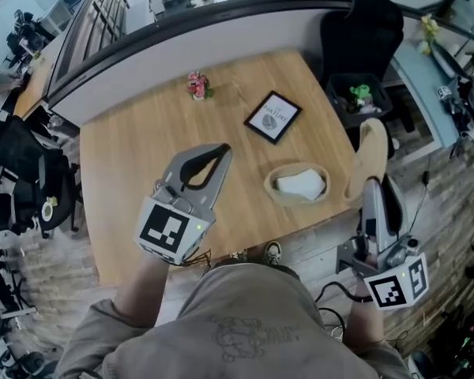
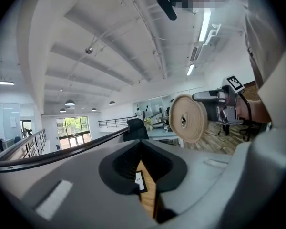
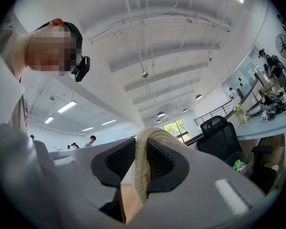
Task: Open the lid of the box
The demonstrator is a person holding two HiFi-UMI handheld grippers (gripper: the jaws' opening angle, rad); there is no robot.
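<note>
Over the right edge of the bench (image 1: 142, 156), the right tongs (image 1: 371, 186) hold the woven lid (image 1: 371, 150) on edge, apart from the box (image 1: 273, 192). The right gripper view shows the rope rim pinched between both pads. The grip is on the thin edge and not the broad face, which is likely why the lid hangs upright instead of flat. The box sits uncovered on the bench near its right side, with a white cloth (image 1: 300, 184) showing inside, so the main step looks done.

The left tongs (image 1: 220, 156) hover above the bench to the left of the box. Their jaws are pressed together with nothing between them, and the left gripper view shows only bench wood and part of a frame (image 1: 272, 117) beyond them. They seem kept out of the way, probably because one grip is enough for so light a lid.

The frame and some flowers (image 1: 197, 85) stand farther back, apart from the box and clear of both hands. What seems left is to set the lid down, and the bare bench left of the box looks roomy enough for that
</note>
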